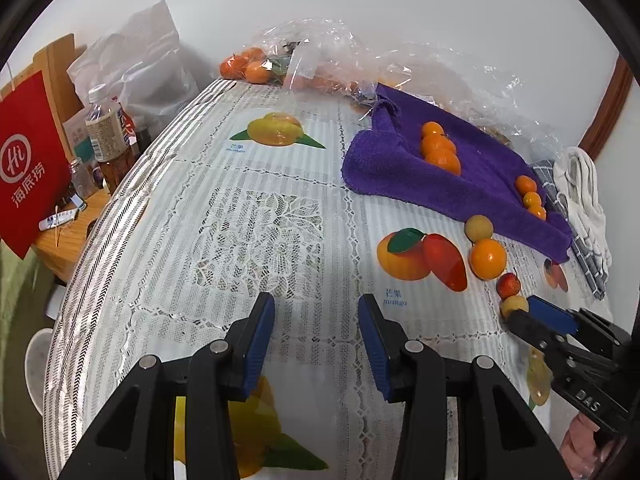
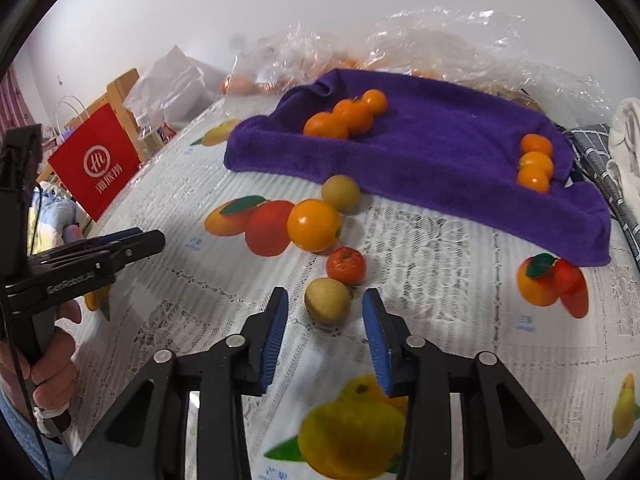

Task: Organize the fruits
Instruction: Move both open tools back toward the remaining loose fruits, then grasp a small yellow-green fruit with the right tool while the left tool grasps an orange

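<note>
Lace tablecloth [image 1: 256, 216], bare beneath left claw [image 1: 316, 312]

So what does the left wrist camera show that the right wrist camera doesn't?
Only the left wrist view shows the bottles beside the table and the right gripper from outside, its tips at a yellowish fruit. Only the right wrist view shows the left gripper from outside, over bare cloth. Both share the purple towel with two orange rows, the loose fruit line and the red bag.
</note>
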`<state>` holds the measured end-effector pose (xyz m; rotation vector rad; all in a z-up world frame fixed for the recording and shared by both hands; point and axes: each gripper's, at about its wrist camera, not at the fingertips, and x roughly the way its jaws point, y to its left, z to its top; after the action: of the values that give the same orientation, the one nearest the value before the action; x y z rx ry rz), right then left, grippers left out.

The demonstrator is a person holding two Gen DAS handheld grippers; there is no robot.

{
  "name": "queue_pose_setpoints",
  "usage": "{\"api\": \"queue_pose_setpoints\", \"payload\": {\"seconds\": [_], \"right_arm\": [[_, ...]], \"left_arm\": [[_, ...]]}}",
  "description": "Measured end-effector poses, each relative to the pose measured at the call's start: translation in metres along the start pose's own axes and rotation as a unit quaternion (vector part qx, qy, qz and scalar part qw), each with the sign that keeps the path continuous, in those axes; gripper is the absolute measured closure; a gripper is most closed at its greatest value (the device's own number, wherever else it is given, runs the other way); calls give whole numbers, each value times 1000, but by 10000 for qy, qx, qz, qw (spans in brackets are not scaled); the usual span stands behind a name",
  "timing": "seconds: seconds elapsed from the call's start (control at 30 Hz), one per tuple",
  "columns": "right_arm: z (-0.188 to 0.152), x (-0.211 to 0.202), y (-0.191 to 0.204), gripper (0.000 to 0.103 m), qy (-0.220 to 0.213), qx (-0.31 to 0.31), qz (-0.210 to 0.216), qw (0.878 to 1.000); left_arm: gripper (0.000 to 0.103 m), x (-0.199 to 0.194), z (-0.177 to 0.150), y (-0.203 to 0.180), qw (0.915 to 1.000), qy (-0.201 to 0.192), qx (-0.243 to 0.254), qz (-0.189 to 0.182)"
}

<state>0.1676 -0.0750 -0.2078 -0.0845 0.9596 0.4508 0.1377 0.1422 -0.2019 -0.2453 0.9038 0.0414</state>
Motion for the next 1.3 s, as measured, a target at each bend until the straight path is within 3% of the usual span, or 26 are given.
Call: {"api": "queue_pose_setpoints", "payload": {"seconds": [0.17, 0.27, 0.47, 0.6, 0.7, 0.93, 1.07, 1.3], "right_arm": [[-2, 6, 3, 78, 19, -51, -150, 9999], [-5, 2, 2, 78, -8, -67, -142, 9999], [-17, -27, -26, 78, -280, 99, -256, 9992], [-27, -44, -62, 78, -472, 237, -932, 9942], [-31, -53, -89, 78, -542, 457, -1214, 9901], [-49, -58, -137, 78, -473, 995, -1375, 9844], [-57, -57, -144, 78, -432, 1053, -1376, 9839], [-60, -63, -145, 78, -458, 1076, -1394, 9833]], "left_arm": [[62, -2, -4, -4, 9998, -69, 150, 125], [62, -4, -6, -5, 9998, -73, 148, 112], [62, -11, -7, -21, 9995, 56, 245, -190], [62, -18, -3, -49, 9979, -63, 513, -398], [62, -19, 2, -71, 9953, -200, 623, -718], [62, 7, 22, -114, 9911, -40, 602, -1184], [62, 25, 29, -127, 9922, 89, 505, -1138], [64, 37, 30, -118, 9938, -44, 462, -1011]]}}
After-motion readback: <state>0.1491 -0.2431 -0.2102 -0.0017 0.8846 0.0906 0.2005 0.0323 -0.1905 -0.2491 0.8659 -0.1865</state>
